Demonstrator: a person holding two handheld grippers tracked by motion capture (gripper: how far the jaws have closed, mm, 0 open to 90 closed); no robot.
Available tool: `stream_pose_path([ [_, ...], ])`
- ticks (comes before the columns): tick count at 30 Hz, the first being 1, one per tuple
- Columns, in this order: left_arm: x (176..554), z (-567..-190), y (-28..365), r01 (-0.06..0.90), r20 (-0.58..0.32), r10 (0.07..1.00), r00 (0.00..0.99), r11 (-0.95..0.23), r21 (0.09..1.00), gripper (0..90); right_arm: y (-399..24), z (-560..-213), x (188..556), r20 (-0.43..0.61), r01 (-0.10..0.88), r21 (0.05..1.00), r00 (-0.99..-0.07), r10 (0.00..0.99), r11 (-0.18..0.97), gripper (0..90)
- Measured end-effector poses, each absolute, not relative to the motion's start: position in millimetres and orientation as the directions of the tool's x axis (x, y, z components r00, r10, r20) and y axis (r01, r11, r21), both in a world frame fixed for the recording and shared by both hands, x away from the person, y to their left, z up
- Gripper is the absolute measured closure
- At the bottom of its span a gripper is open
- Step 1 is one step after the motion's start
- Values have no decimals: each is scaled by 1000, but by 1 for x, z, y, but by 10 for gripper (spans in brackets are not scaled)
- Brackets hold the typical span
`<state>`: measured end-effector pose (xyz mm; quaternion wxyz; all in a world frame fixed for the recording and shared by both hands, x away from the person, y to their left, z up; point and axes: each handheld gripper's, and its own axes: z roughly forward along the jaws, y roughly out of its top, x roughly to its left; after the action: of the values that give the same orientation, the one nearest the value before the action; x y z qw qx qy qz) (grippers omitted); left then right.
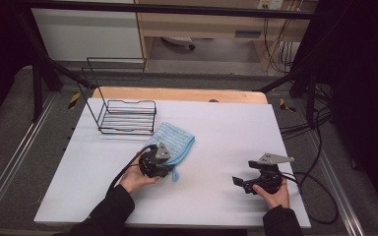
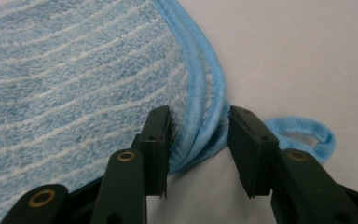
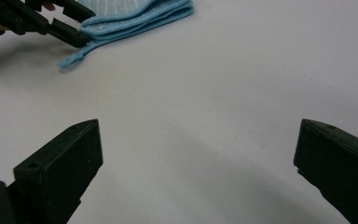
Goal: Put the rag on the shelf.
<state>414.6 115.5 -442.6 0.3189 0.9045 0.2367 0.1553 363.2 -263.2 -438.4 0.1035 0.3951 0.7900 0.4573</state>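
A folded blue striped towel lies on the white table top, left of the middle. My left gripper sits at the towel's near corner with its jaws straddling the piped hem. One pad rests against the pile and a narrow gap shows beside the other, so nothing is clamped. The towel's hanging loop lies flat just outside that jaw. My right gripper hovers low over bare table at the right, jaws wide apart and empty. Its view shows the towel and left gripper farther off.
A black wire rack stands at the back left of the table, just behind the towel. A wooden edge runs along the far side. Cables trail off the right edge. Open table surface spans the middle and right.
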Motion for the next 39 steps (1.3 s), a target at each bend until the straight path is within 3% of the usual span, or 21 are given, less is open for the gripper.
stream_pose_path([
  [5, 415, -443, 116, 327, 129, 526, 841, -683, 653, 605, -263, -438, 363, 199, 530, 804, -665, 719, 268, 18],
  [12, 417, -445, 114, 340, 135, 554, 822, -666, 664, 745, -263, -438, 364, 198, 529, 804, -667, 718, 270, 18],
  [17, 420, -445, 116, 356, 113, 568, 815, -646, 675, 784, -263, -439, 364, 194, 527, 805, -670, 717, 274, 18],
  [23, 425, -439, 126, 400, 31, 587, 809, -588, 703, 804, -264, -438, 364, 198, 528, 804, -672, 714, 275, 19],
  [39, 402, -418, 153, 428, 27, 592, 806, -613, 664, 806, -263, -439, 364, 201, 529, 803, -674, 711, 275, 23],
])
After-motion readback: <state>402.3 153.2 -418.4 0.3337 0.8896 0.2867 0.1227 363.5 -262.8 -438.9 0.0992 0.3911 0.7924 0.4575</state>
